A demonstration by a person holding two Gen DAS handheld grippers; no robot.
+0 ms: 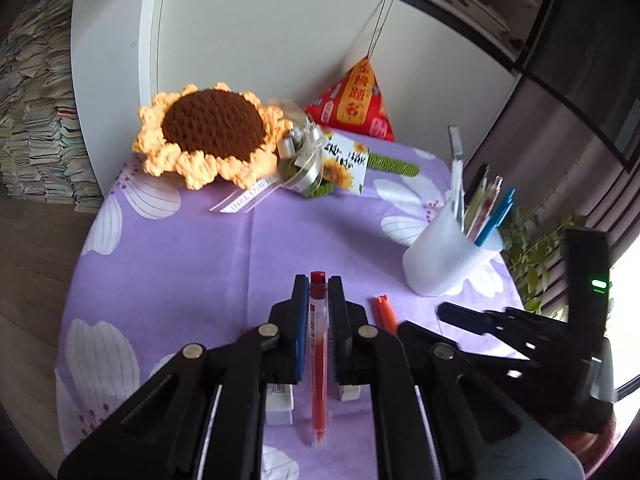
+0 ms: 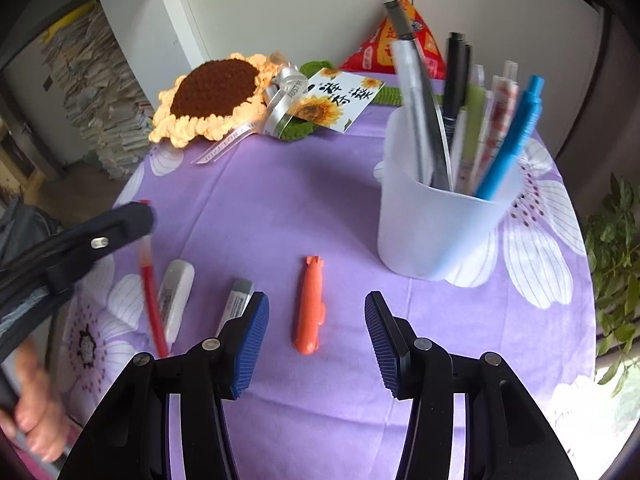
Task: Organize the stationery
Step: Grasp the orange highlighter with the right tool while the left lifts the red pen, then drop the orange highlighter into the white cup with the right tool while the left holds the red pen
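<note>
My left gripper [image 1: 319,282] has its jaws close around a red gel pen [image 1: 319,360], gripping it lengthwise above the purple cloth. In the right wrist view the same pen [image 2: 151,296] shows under the left gripper [image 2: 138,212]. My right gripper [image 2: 317,300] is open, its blue pads either side of an orange pen-like piece [image 2: 309,306] lying on the cloth, and it hovers above it. A translucent white pen cup [image 2: 436,224] with several pens stands at the right; it also shows in the left wrist view [image 1: 448,260].
A white correction tape [image 2: 176,296] and a grey-capped marker [image 2: 236,304] lie left of the orange piece. A crochet sunflower [image 1: 208,132], a card and a red pouch [image 1: 356,104] sit at the back. A plant [image 2: 616,240] stands off the table's right edge.
</note>
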